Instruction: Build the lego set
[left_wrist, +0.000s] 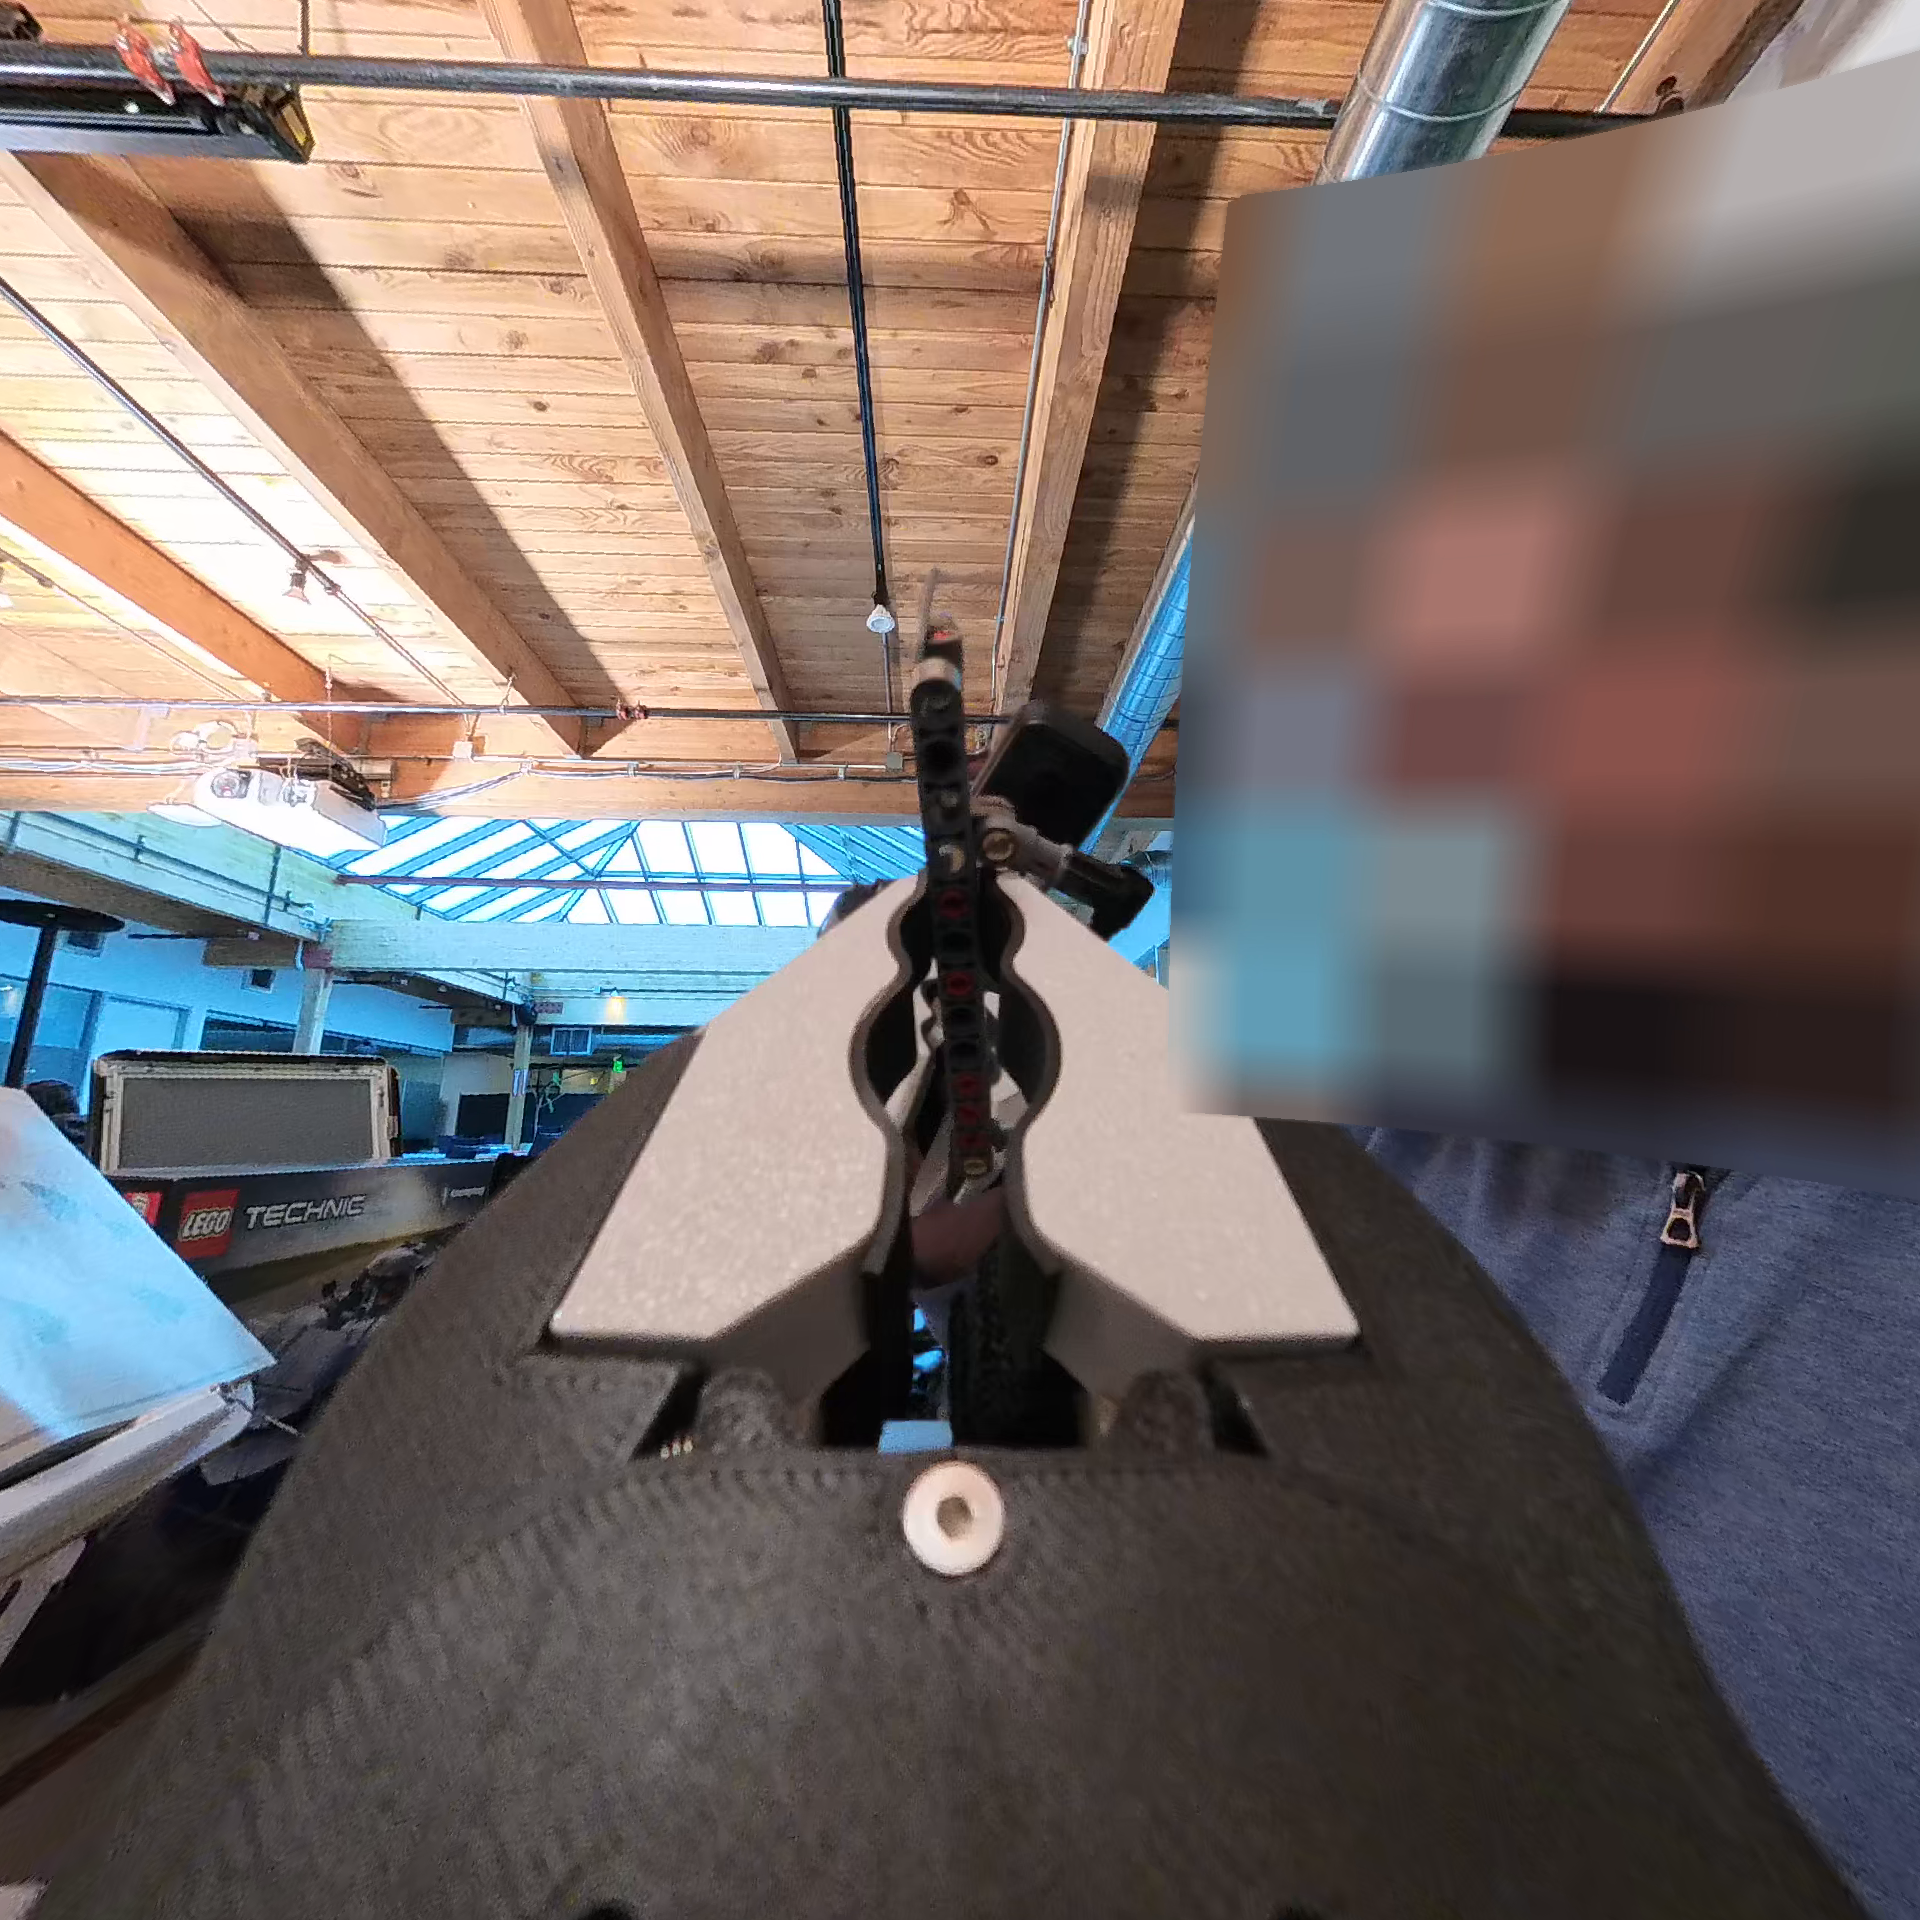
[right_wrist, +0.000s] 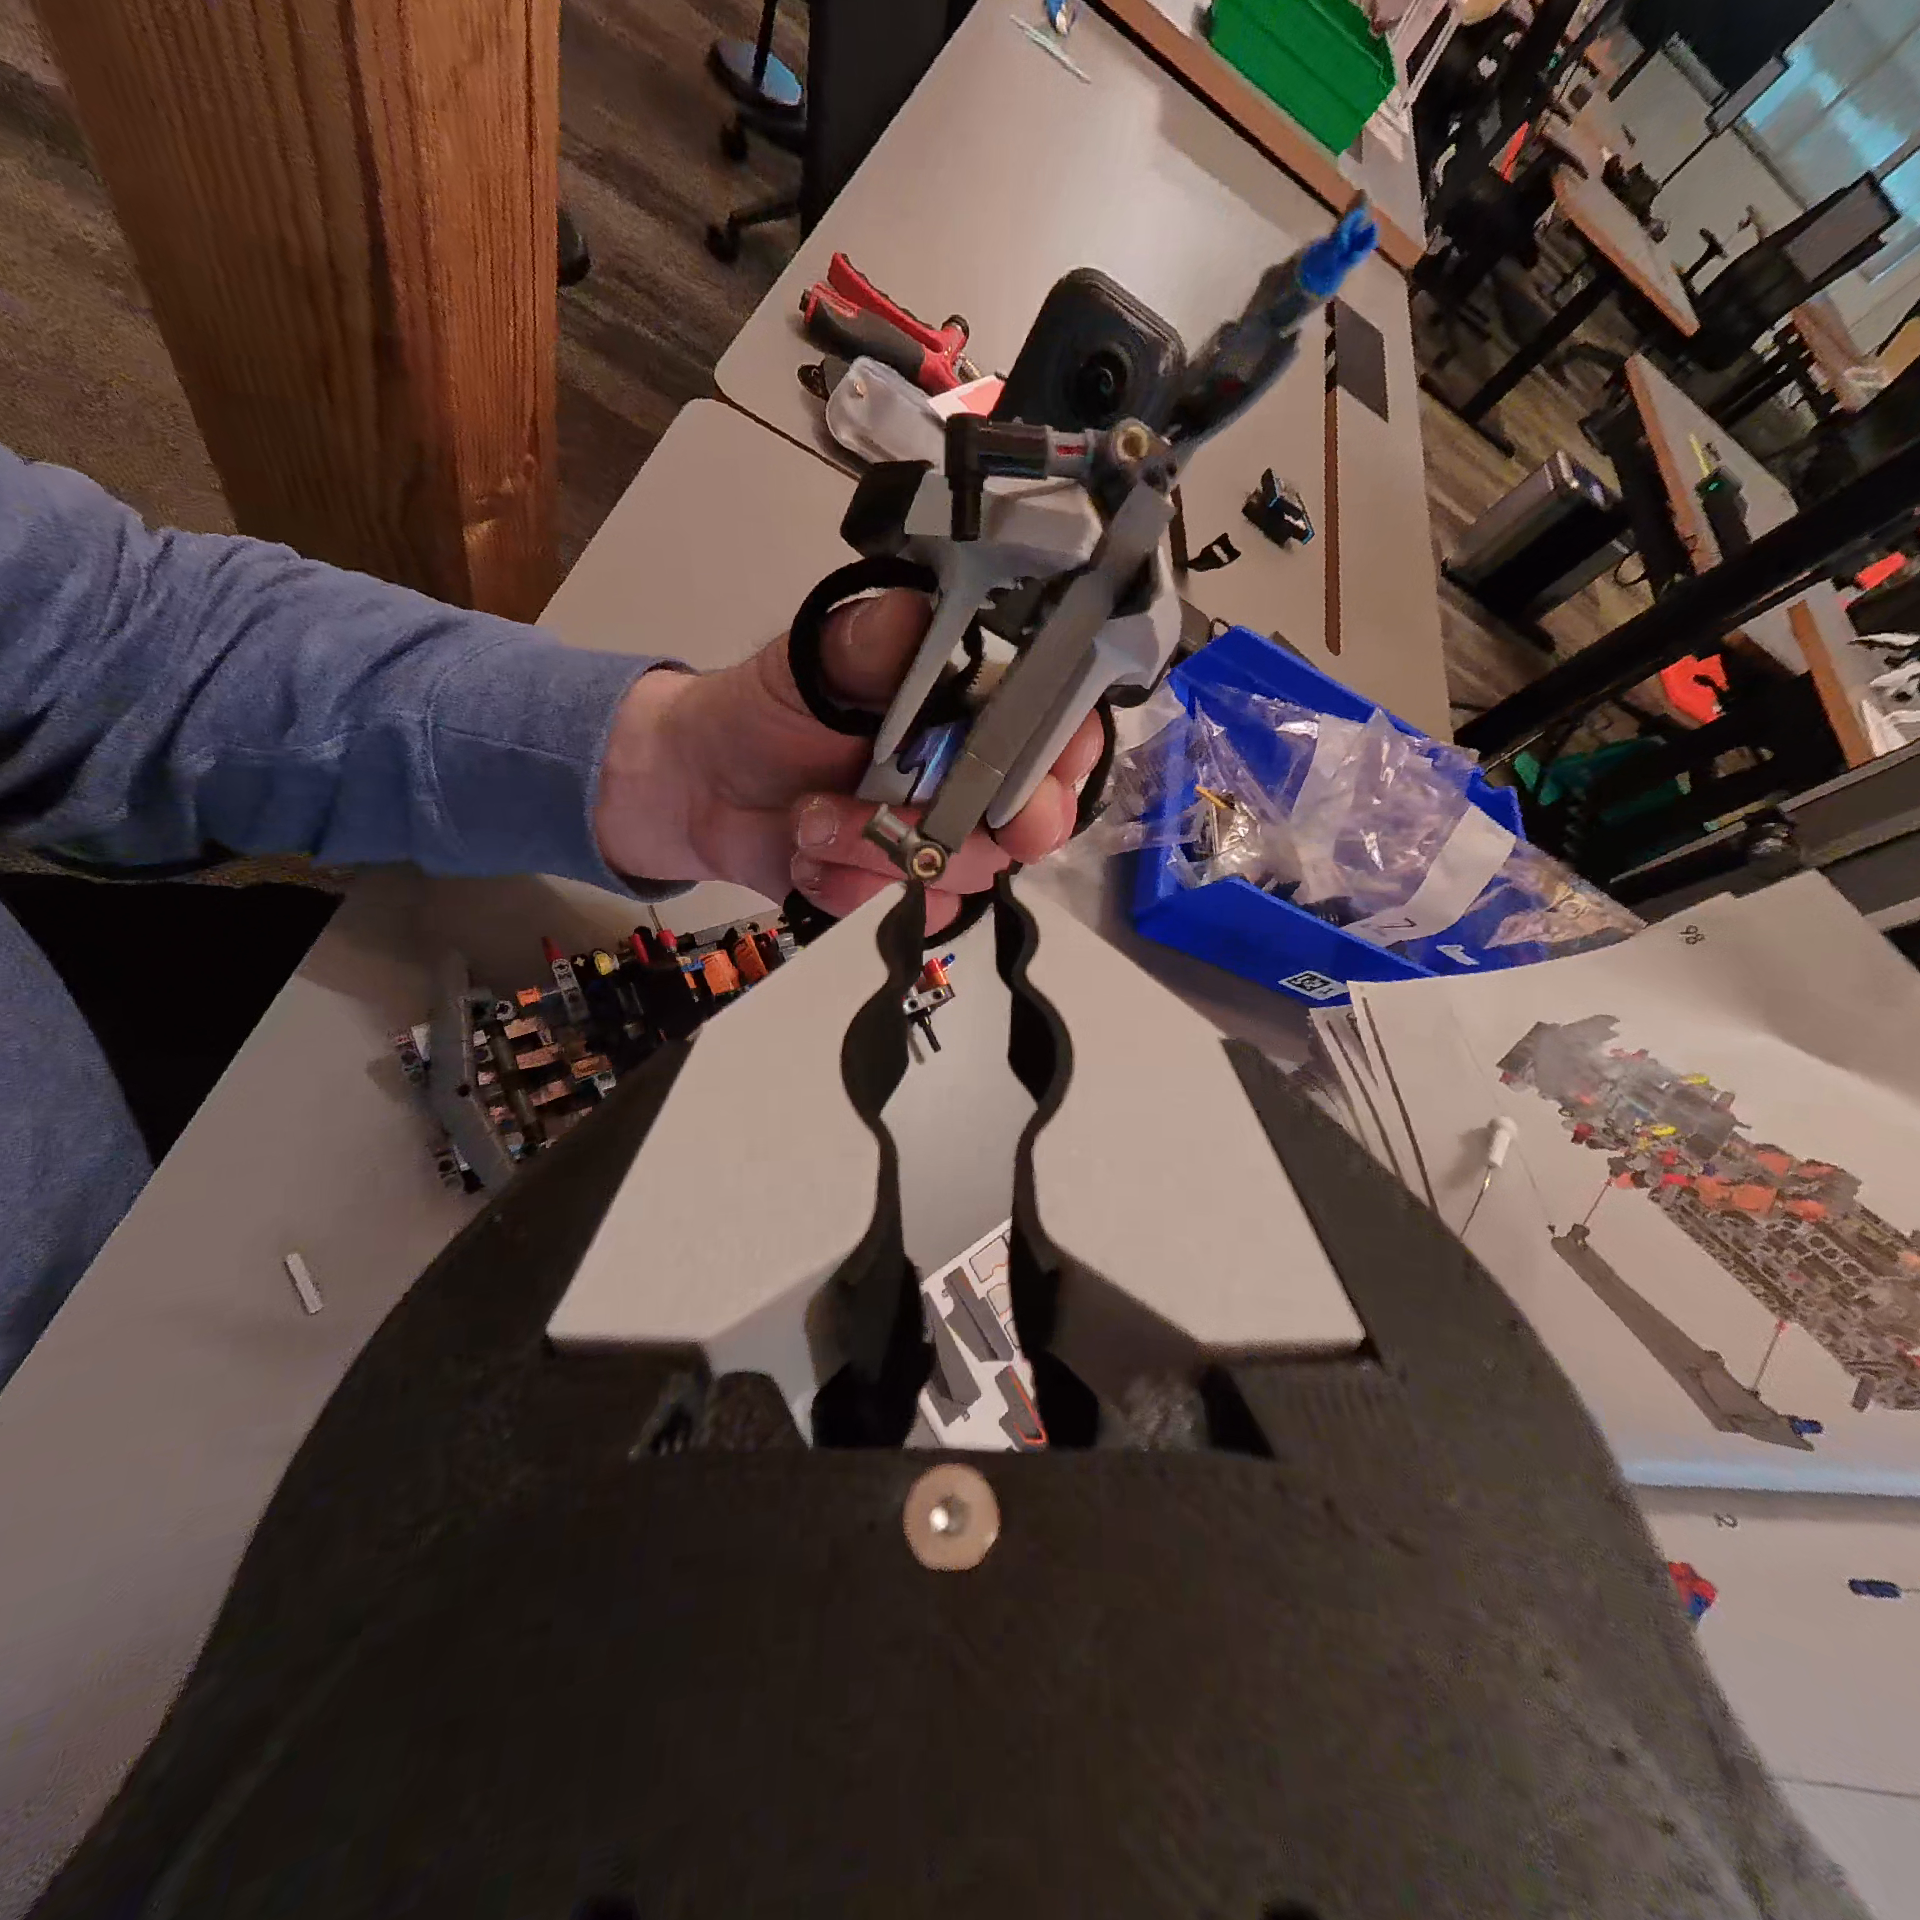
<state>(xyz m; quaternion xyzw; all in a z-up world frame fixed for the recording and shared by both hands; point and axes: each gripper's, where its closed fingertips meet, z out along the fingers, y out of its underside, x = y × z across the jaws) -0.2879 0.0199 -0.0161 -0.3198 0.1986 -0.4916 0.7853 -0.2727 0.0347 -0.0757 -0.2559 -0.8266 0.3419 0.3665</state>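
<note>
- The long black beam (left_wrist: 951, 935) has its lower end hidden between the left gripper's (left_wrist: 956, 914) fingers.
- The instruction booklet (right_wrist: 1662, 1195) is cut off at the right edge.
- The bagged pieces in the blue bin (right_wrist: 1247, 914) are too small to identify.

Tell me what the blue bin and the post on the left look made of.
Blue bin: likely moulded plastic, with smooth, uniform glossy walls. Post: wood, with clear vertical grain and a warm brown, matte face.
</note>
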